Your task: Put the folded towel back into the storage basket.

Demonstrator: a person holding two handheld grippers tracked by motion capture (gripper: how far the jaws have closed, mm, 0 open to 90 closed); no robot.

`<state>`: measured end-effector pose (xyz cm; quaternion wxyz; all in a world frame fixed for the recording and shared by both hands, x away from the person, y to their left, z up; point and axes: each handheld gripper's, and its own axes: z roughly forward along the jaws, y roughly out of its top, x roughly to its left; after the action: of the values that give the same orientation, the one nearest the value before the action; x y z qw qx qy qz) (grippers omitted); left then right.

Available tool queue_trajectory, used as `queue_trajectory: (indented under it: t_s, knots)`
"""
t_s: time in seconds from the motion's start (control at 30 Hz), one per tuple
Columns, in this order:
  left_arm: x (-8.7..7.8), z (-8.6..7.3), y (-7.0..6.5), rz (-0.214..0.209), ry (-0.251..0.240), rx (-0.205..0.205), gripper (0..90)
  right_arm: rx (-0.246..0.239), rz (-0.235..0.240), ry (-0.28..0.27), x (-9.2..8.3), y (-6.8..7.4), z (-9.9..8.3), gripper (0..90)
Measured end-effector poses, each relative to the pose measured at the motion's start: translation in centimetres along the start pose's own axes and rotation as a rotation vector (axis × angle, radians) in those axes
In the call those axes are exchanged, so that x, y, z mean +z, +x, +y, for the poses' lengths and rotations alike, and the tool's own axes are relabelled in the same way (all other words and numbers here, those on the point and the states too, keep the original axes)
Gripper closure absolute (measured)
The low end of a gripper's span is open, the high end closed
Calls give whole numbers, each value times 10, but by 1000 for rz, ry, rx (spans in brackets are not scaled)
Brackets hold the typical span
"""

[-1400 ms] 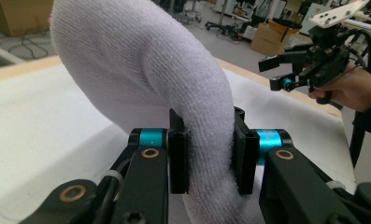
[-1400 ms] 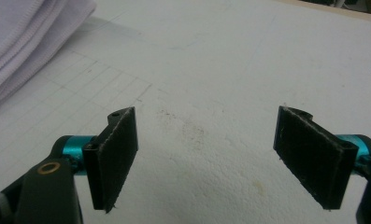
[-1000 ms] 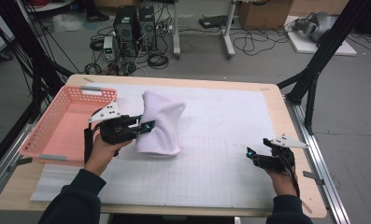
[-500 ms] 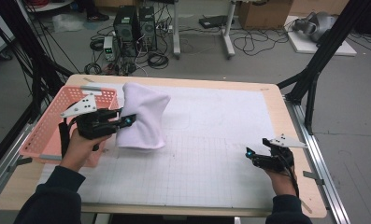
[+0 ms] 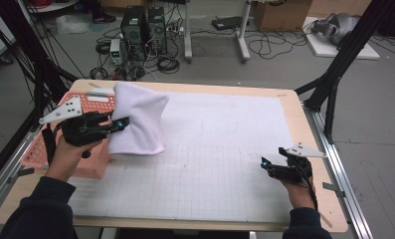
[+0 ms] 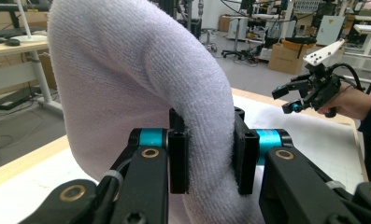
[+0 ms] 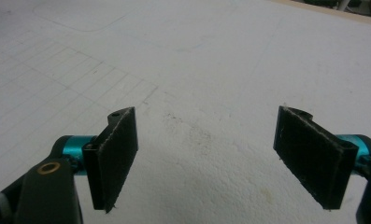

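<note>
Cables (image 5: 135, 64) litter grey floor behind white gridded mat (image 5: 225, 149).

White towel (image 5: 138, 119) pinched by left gripper (image 5: 116, 123), hanging off table beside pink basket (image 5: 93, 167) at left edge, right gripper (image 5: 265, 163) low over white grid mat (image 5: 220, 149) near right side, w/ cables on floor behind

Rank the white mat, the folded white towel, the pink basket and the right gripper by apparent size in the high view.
1. White mat, largest by far.
2 and 3. Folded white towel and pink basket: unsure, since towel and left gripper hide part of the basket.
4. Right gripper, smallest.
</note>
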<state>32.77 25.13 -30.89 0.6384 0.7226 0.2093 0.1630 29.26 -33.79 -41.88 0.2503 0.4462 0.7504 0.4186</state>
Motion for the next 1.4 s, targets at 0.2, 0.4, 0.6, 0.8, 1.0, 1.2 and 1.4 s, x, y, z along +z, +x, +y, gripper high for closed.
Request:
queue_trajectory:
  t_s: [0.2, 0.4, 0.6, 0.8, 1.0, 1.2, 1.4]
  knots:
    - [-19, 6, 9, 20, -10, 1, 730, -4, 0, 3, 0, 1, 0, 208]
    - [-38, 11, 18, 53, -1, 8, 730, -3, 0, 5, 1, 2, 1, 209]
    - [-56, 17, 25, 95, 17, 18, 730, -8, 3, 10, 3, 3, 1, 209]
    - [-73, 24, 31, 128, 16, 26, 730, -13, 7, 19, 6, 5, 1, 208]
    - [-84, 28, 36, 148, 14, 25, 730, -23, 10, 21, 8, 7, 2, 208]
    - [-97, 24, 45, 158, 22, 10, 730, -17, 6, 20, 7, 7, 2, 208]
    - [-113, 28, 55, 174, 45, 2, 730, -17, 4, 24, 8, 8, 1, 208]
